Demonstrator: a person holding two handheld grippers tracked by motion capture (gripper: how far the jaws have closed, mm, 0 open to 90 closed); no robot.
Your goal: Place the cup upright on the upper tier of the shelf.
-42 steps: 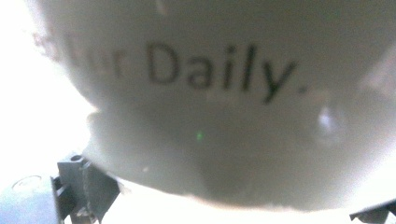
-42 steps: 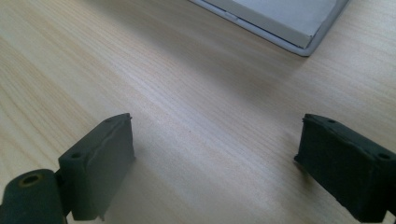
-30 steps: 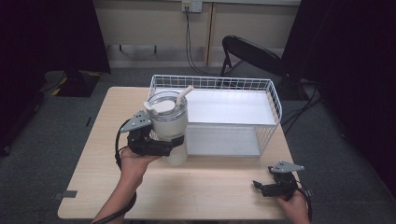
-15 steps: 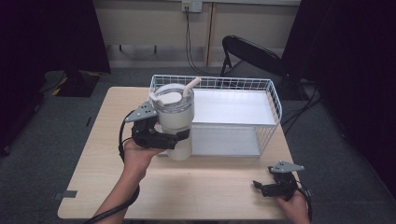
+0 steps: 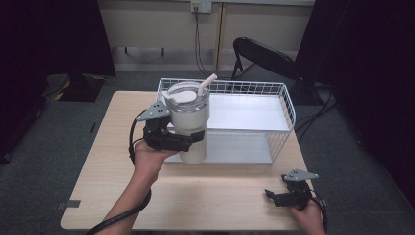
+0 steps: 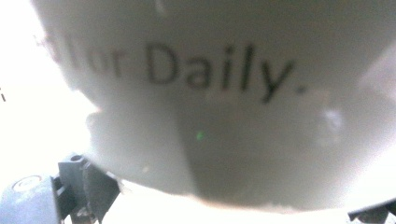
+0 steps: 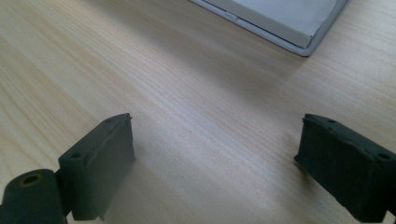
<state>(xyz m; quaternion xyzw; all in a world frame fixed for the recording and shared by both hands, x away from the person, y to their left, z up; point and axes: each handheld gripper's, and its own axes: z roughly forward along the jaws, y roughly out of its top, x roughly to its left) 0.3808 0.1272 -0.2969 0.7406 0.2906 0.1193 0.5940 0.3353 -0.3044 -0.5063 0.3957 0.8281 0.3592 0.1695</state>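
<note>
High view: my left gripper [image 5: 188, 139] clamps the tumbler [image 5: 188, 122] mid-body, lifted at basket [image 5: 288, 105] corner; right gripper [image 7: 215, 163] gapes wide, holding nothing.

Black folding chair [image 5: 262, 55] behind table [image 5: 112, 166]; cable [image 5: 197, 44] hanging down back wall.

Tumbler [image 5: 190, 128] smooth cream plastic, slight sheen; basket [image 5: 286, 103] white coated wire; table [image 5: 220, 196] matt pale wood grain.

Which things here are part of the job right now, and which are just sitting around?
In the job:
tumbler, gripped by left gripper
wire basket

Just about:
right gripper, open, holding nothing
folding chair
table
</note>
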